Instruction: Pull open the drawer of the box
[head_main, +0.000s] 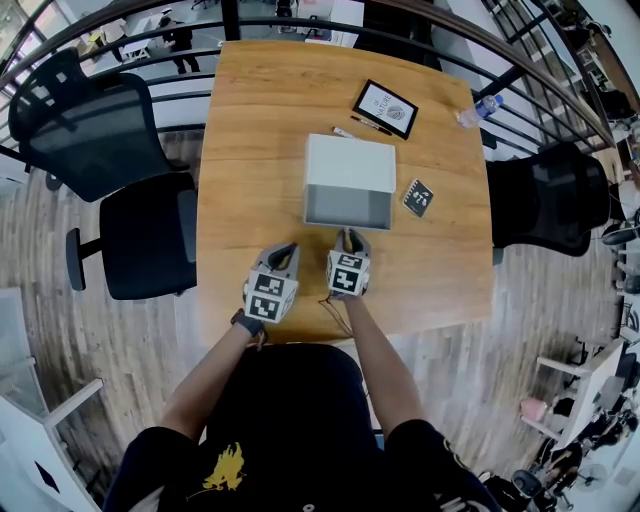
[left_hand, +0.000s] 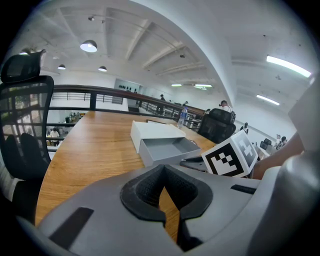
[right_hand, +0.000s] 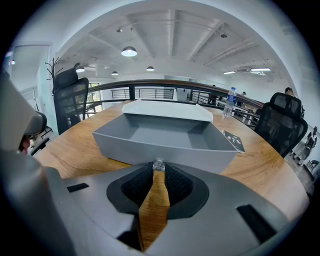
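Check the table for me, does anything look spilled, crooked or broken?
Nothing stands out. The grey drawer sits pulled straight out of the white box, empty and undamaged, with the right gripper clamped on its clear knob. The water bottle at the far edge stands upright; nothing is spilled.

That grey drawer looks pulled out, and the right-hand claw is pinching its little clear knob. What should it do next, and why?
Probably just let go: open the right gripper and ease it back. The drawer stands well out of the white box, and the jaws pinch the small clear knob on its front, so little seems left to pull.
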